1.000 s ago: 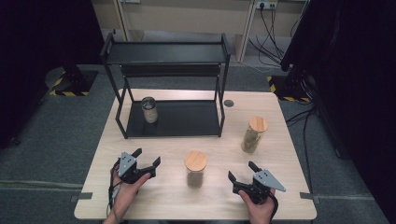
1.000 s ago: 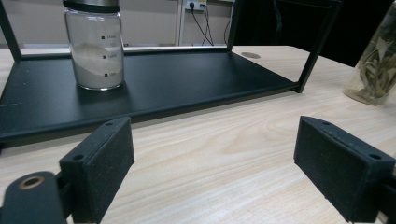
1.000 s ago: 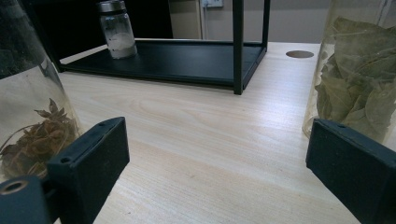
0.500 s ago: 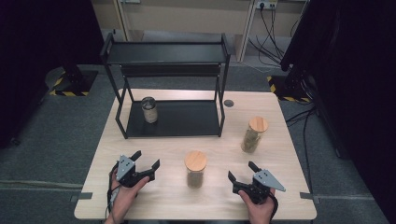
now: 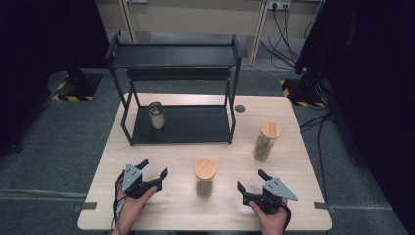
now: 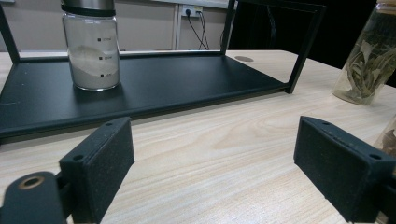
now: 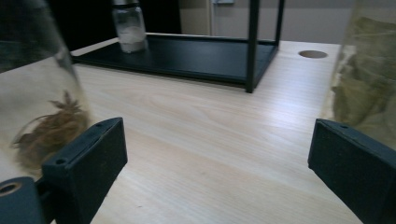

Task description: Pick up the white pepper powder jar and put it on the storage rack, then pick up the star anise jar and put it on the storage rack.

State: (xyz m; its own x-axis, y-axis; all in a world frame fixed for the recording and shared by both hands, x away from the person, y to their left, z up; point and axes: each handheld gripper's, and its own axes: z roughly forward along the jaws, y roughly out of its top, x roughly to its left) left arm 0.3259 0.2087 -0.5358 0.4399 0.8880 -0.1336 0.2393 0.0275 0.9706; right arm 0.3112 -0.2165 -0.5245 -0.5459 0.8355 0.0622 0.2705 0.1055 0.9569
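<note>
A black two-shelf rack (image 5: 172, 55) stands at the back of the wooden table (image 5: 293, 215). On its lower shelf sits a metal-lidded jar of white powder (image 5: 156, 115) (image 6: 91, 46) (image 7: 130, 28). A wooden-lidded jar of brown dried bits (image 5: 204, 177) (image 7: 37, 107) stands at front centre, between the two grippers. A jar of green leaves (image 5: 265, 141) (image 6: 369, 60) (image 7: 369, 79) stands farther right. My left gripper (image 5: 154, 167) (image 6: 215, 172) is open over bare wood. My right gripper (image 5: 250, 179) (image 7: 219, 172) is open too; its jaws have just been opening, with nothing between them.
A round cable hole (image 5: 239, 107) lies in the tabletop right of the rack. The rack's upright posts (image 7: 252, 42) rise ahead of the right gripper. Grey floor surrounds the table, with dark stands at both sides.
</note>
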